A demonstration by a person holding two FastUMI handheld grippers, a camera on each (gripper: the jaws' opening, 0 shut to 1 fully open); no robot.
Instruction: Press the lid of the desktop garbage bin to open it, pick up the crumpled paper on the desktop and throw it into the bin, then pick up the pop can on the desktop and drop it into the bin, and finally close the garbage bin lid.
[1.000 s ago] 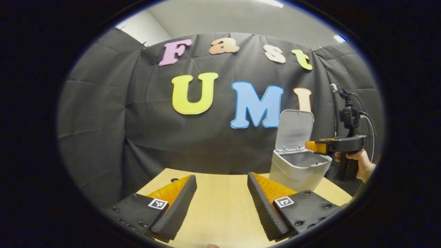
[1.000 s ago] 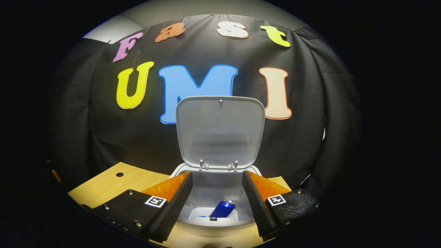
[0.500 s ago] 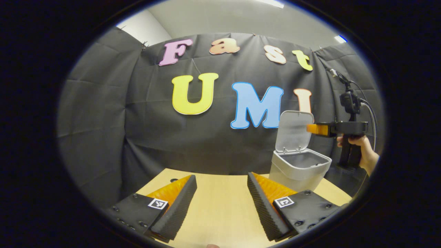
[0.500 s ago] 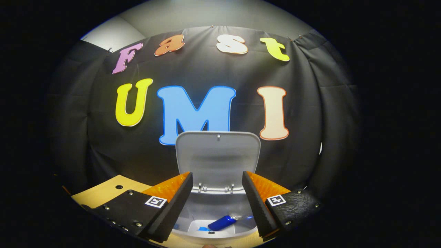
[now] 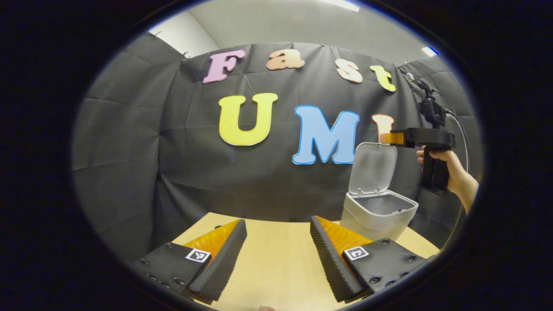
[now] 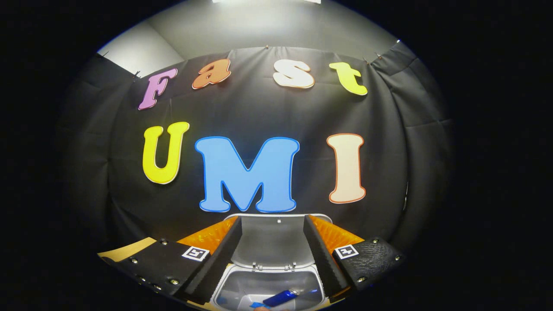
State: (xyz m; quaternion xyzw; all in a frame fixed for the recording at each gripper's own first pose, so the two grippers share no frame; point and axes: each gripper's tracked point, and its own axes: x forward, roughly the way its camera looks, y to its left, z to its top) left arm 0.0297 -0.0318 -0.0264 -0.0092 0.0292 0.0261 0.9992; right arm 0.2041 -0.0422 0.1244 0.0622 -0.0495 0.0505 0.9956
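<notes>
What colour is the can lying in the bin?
Blue: the can shows best in the right gripper view, inside the bin.

1 bin (image 5: 378, 214) (lid up), 1 can (image 6: 280, 297)

Black cloth wall (image 5: 129, 142) hangs creased behind light wood table (image 5: 276, 259) w/ small dark hole near far-left corner. Grey ceiling (image 5: 281, 21) above, bright strip light (image 6: 263, 1) overhead.

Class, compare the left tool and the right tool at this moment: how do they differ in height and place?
The left tool sits low over the bare table, while the right tool is held high, level with the top of the upright lid. The left tool is off to the bin's side; the right tool faces the bin with the pop can inside. Both are open and hold nothing.
</notes>
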